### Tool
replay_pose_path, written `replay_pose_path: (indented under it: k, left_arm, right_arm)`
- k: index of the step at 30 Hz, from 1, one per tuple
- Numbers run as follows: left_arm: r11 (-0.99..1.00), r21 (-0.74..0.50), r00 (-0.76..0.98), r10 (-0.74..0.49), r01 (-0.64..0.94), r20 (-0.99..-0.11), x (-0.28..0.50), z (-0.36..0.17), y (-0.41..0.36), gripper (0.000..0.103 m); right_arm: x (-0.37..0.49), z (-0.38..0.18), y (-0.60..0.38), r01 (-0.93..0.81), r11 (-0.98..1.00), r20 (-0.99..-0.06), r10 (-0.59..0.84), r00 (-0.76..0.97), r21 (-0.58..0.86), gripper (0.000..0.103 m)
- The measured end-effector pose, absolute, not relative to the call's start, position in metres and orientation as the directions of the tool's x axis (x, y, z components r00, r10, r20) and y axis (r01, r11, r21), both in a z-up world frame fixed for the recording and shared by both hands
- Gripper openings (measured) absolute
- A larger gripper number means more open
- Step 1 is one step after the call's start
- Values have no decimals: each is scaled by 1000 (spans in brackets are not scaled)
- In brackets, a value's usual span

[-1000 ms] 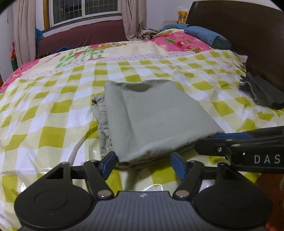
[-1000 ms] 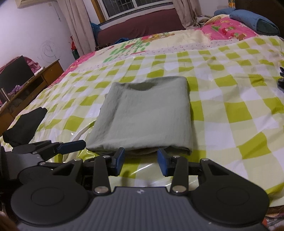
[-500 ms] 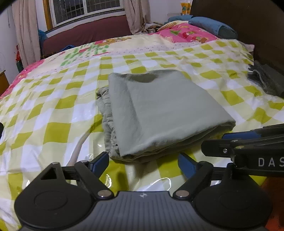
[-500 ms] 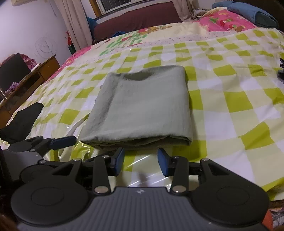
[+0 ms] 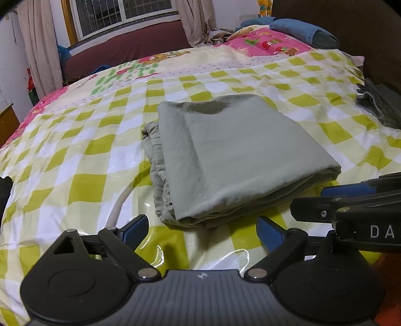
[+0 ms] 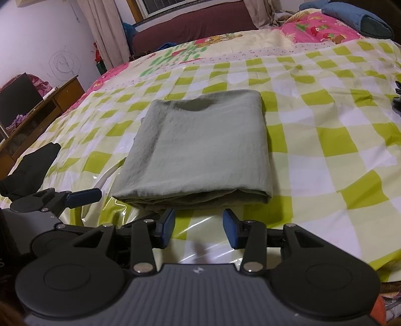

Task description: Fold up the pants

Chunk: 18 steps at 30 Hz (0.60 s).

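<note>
The grey-green pants (image 5: 233,155) lie folded into a flat rectangle on the checked bedspread (image 5: 82,160); they also show in the right wrist view (image 6: 200,148). My left gripper (image 5: 201,229) is open and empty, just short of the fold's near edge. My right gripper (image 6: 199,225) is open and empty, also just short of the near edge. The right gripper's fingers (image 5: 351,198) show at the right of the left wrist view, and the left gripper's finger (image 6: 82,195) at the left of the right wrist view.
A dark grey garment (image 5: 378,105) lies at the bed's right edge by the dark headboard (image 5: 351,22). A black garment (image 6: 32,165) lies at the left edge. Blue pillows (image 5: 303,33) sit at the far end. A wooden cabinet (image 6: 40,110) stands left of the bed.
Both grippers have drawn back from the folded pants, and the left gripper's jaws have opened wider. The pants lie still.
</note>
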<state>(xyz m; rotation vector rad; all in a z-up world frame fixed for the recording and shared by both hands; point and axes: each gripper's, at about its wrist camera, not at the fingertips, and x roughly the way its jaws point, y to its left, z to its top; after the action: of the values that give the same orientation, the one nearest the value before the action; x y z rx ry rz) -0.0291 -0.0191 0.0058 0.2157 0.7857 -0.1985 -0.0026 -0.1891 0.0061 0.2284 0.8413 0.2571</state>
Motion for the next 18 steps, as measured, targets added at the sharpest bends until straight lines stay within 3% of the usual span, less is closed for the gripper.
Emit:
replay_pose_path:
  k: [18]
  left_arm:
    - [961,115,684,-92,252,-723,-27,4,-17,103]
  right_arm:
    - [-2,6,-189,-133,945,-703,311,640,298,44]
